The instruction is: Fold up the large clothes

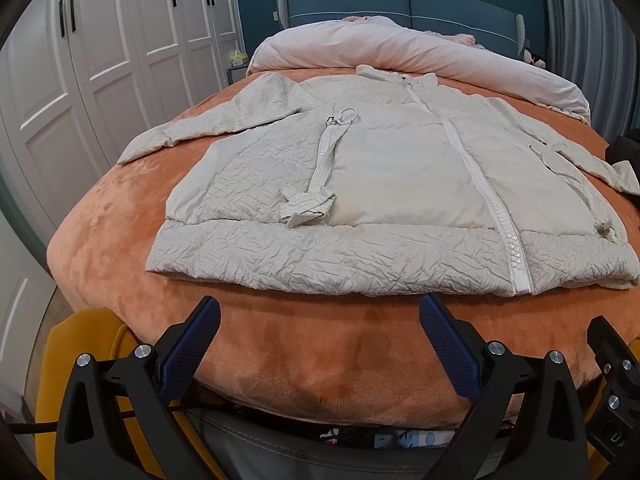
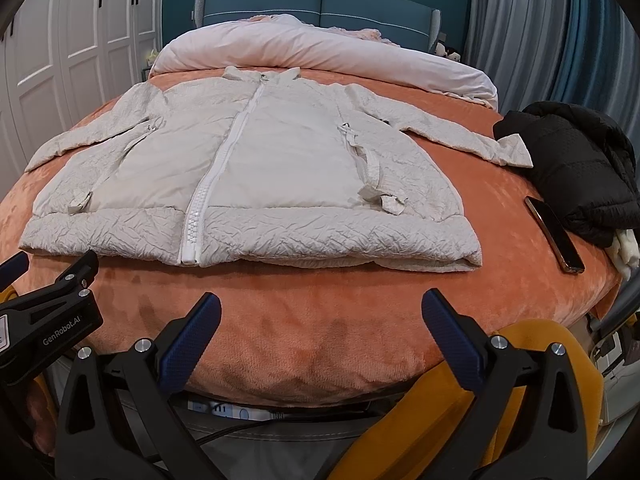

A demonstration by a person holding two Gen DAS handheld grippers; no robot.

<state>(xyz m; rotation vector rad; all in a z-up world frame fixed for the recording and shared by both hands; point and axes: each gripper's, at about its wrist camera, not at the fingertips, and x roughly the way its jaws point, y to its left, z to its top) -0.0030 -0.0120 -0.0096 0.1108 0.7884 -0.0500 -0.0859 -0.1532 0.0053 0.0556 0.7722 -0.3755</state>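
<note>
A cream jacket (image 1: 380,184) lies spread flat, front up, on a bed covered by an orange blanket (image 1: 312,344). Its white zipper (image 1: 472,168) is closed from collar to hem, and the hem faces the near edge of the bed. Both sleeves stretch outward to the sides. A loose belt strap (image 1: 320,172) with a ring at its far end rests on the jacket's front panel, and a second strap (image 2: 370,168) lies on the other side of the zipper.

The left hand-held gripper (image 1: 320,344) hovers just short of the bed's near edge, its blue-padded fingers (image 1: 188,348) spread wide apart and holding nothing. The right hand-held gripper (image 2: 320,340) sits in the same pose beside it, fingers (image 2: 452,344) wide apart and empty. Neither touches the jacket; the hem lies a little beyond the fingertips.

At the far end of the bed a pink duvet (image 2: 320,52) is bunched up in front of a blue headboard (image 2: 320,0). On the blanket to the right, a black jacket (image 2: 576,164) sits in a heap, touching the cream jacket's sleeve cuff. A phone (image 2: 554,234) lies just beside the black heap, near the bed's edge. White wardrobe doors (image 1: 100,40) stand along the left wall, and a grey curtain (image 2: 540,32) hangs on the right. Something yellow (image 2: 440,420) shows below the grippers in front of the bed.
</note>
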